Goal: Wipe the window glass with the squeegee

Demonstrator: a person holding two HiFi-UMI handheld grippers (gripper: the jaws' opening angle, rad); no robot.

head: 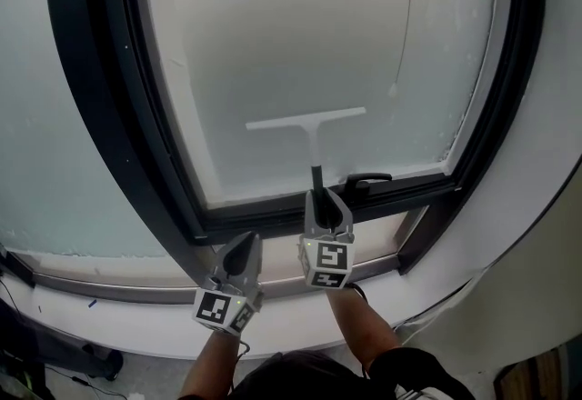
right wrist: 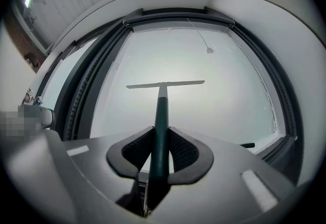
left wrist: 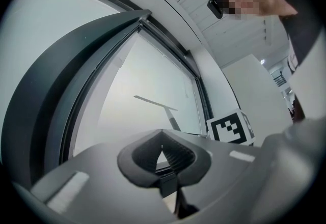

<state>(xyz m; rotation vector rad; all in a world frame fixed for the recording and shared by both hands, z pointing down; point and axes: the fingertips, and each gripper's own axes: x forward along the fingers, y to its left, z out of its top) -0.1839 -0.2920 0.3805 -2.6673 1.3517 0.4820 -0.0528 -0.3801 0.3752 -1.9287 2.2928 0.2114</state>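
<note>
The squeegee [head: 307, 123] has a white blade lying flat and level on the lower part of the frosted window glass [head: 300, 25]. Its dark handle [head: 317, 178] runs down into my right gripper [head: 326, 205], which is shut on it. In the right gripper view the handle [right wrist: 161, 116] sits between the two pads, and the blade [right wrist: 165, 84] crosses the glass ahead. My left gripper [head: 240, 255] hangs lower left of it by the sill, shut with nothing in it. In the left gripper view its tips [left wrist: 162, 138] meet, and the squeegee [left wrist: 155, 102] shows beyond.
A thick dark window frame [head: 118, 116] surrounds the pane. A black window handle [head: 366, 180] sticks out on the bottom rail just right of the squeegee handle. A thin cord [head: 406, 16] hangs down the glass at upper right. A pale sill [head: 127, 298] runs below.
</note>
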